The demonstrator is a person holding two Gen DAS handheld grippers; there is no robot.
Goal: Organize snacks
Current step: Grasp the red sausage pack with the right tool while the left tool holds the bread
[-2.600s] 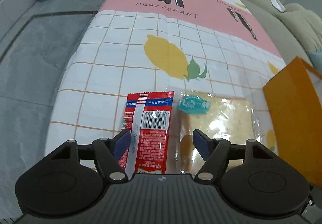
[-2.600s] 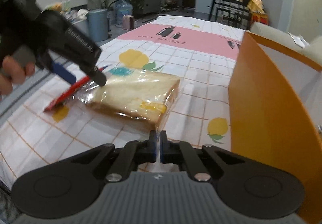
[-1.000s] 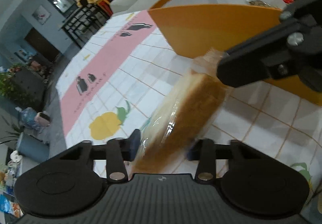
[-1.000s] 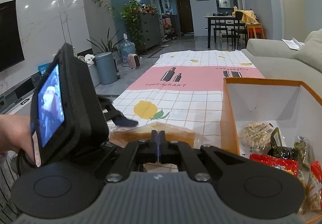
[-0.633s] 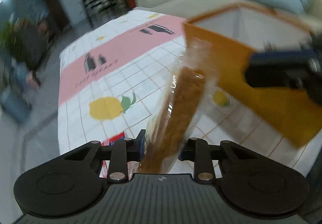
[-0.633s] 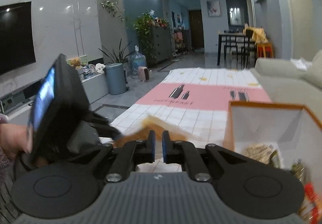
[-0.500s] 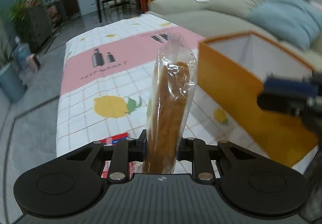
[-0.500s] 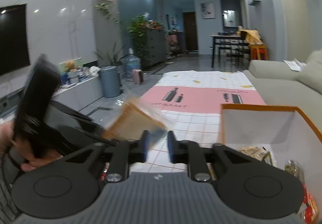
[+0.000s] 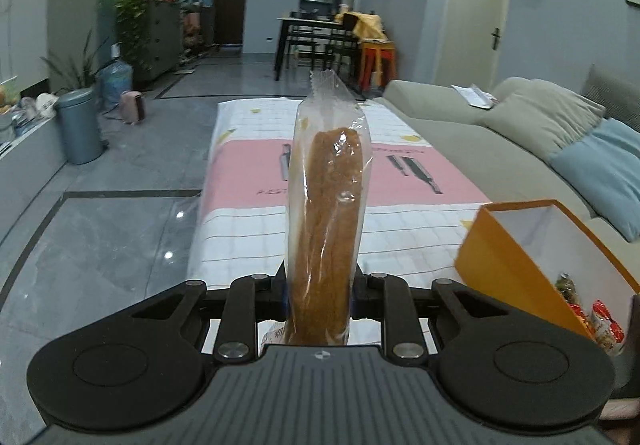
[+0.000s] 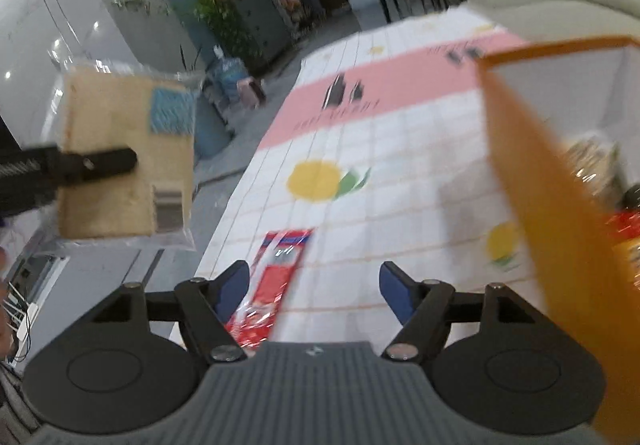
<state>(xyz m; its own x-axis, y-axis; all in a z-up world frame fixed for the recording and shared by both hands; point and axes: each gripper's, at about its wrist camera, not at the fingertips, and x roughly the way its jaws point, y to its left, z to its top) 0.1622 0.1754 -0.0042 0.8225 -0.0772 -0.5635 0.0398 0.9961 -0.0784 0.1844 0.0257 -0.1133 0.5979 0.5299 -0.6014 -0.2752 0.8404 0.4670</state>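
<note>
- Now the left gripper (image 9: pixel 320 295) is clamping a wrapped slice of bread (image 9: pixel 326 229), holding it on edge so its brown crust is facing the left wrist camera and the clear wrapper's crimped end is pointing up.
- From the right wrist view the same bread (image 10: pixel 120 157) is showing its pale face, with a teal label patch and a grey barcode panel, lifted clear of the table.
- Compared with two and a half seconds ago, the bread is no longer lying flat on the tablecloth (image 10: pixel 400 181) beside the red snack packet (image 10: pixel 276 277); the packet is lying there alone.
- The right gripper (image 10: pixel 314 289) is standing wide open, its jaws having just been opening, with nothing pressed between them; the red packet is lying on the cloth below its left finger.
- An orange box (image 9: pixel 516 269) is sitting on the table to the right, with packaged snacks (image 9: pixel 600 321) inside.
- Lettering on the pink band is blurring; it cannot be read for certain here.
</note>
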